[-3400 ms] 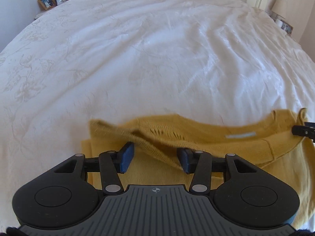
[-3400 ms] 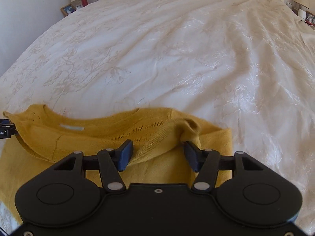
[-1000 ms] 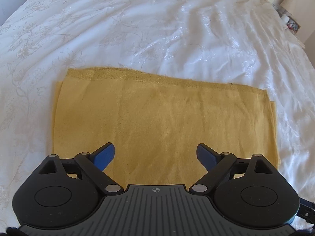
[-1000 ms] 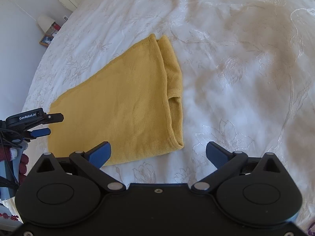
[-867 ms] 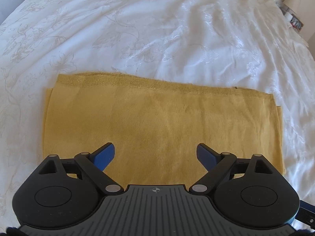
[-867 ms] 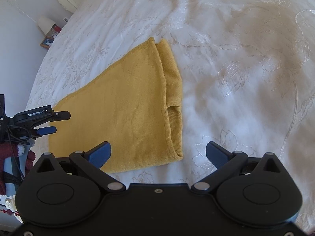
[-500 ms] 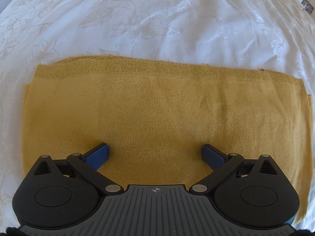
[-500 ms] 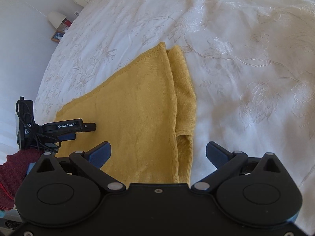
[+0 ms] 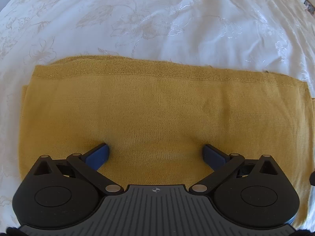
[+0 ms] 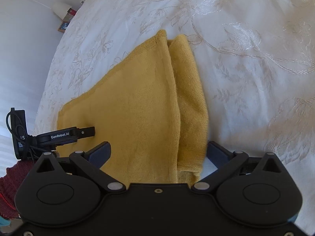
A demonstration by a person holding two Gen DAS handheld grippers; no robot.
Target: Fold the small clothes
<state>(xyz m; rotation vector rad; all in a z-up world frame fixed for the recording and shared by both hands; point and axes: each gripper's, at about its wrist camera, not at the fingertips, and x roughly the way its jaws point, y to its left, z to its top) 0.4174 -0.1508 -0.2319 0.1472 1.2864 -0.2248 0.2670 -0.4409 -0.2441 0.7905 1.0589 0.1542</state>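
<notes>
**Both grippers drop to the folded yellow knit**

The white embroidered bedspread [image 9: 177, 19] fills both views and carries everything. On it, toward the near edge of the bed, lies the mustard-yellow knitted top [image 9: 157, 108], now a flat oblong with its ribbed hem along the far side. From the right wrist view its right-hand end shows stacked layers, the upper panel [image 10: 137, 98] lying over a narrower lower fold [image 10: 191, 90] that sticks out beside it.

A few seconds ago the neckline and label were showing and both tools were pinching the cloth; since then the garment has been folded over into this oblong and let go. Over the last second both cameras have sunk much closer to the fabric.

The left gripper [image 9: 155, 153] has its fingers spread wide, the blue pads [image 9: 98, 155] pressing down on the knit near its front edge, where the cloth dimples around them. The right gripper [image 10: 157, 153] is likewise wide open, straddling the right-hand end: one pad over the top panel, the other just past the fold's edge, over the bedspread. Neither holds anything.

Judging from this, one fold is done and the next is being set up, probably a crosswise fold, with the left tool pinning the cloth while the right takes the layered end. The offset layers may slip apart if only the upper one is caught.
</notes>
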